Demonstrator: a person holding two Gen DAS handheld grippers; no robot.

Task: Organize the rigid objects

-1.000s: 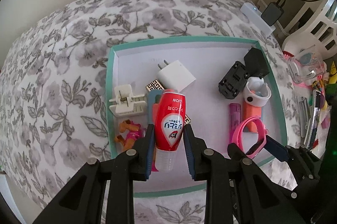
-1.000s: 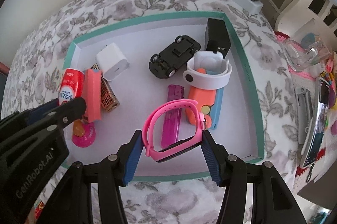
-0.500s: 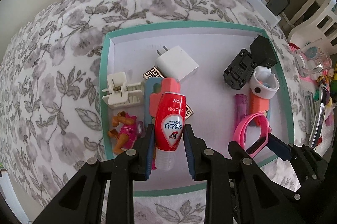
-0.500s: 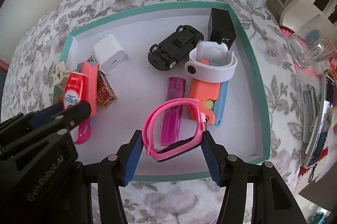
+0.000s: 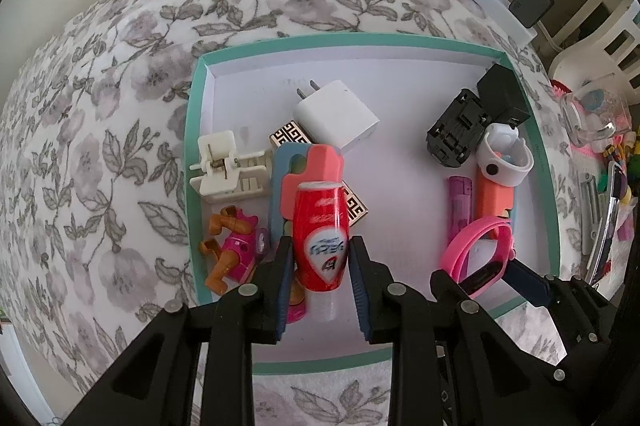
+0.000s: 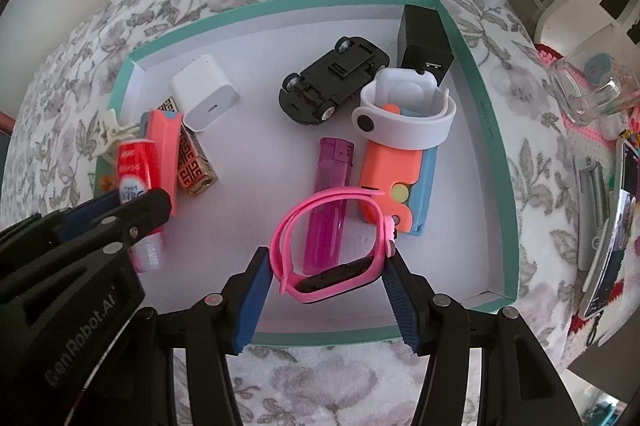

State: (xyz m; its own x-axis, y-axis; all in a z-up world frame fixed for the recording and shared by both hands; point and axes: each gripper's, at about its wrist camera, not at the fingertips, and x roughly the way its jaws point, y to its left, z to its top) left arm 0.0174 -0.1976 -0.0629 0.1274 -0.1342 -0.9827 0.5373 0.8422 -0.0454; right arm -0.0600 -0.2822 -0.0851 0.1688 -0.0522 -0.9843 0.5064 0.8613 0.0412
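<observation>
Left wrist view is showing the left hand-held gripper (image 5: 320, 276) clenching a red tube (image 5: 320, 232) over the left half of the teal-rimmed tray (image 5: 542, 161), above a coral-and-blue block (image 5: 316, 161). Further right, the right hand-held gripper (image 6: 326, 284) is grasping a pink wristband (image 6: 332, 238) above a purple lighter (image 6: 330, 201), near the tray's front edge.

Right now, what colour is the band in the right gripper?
Pink band with a black face, clearest in the right wrist view.
</observation>
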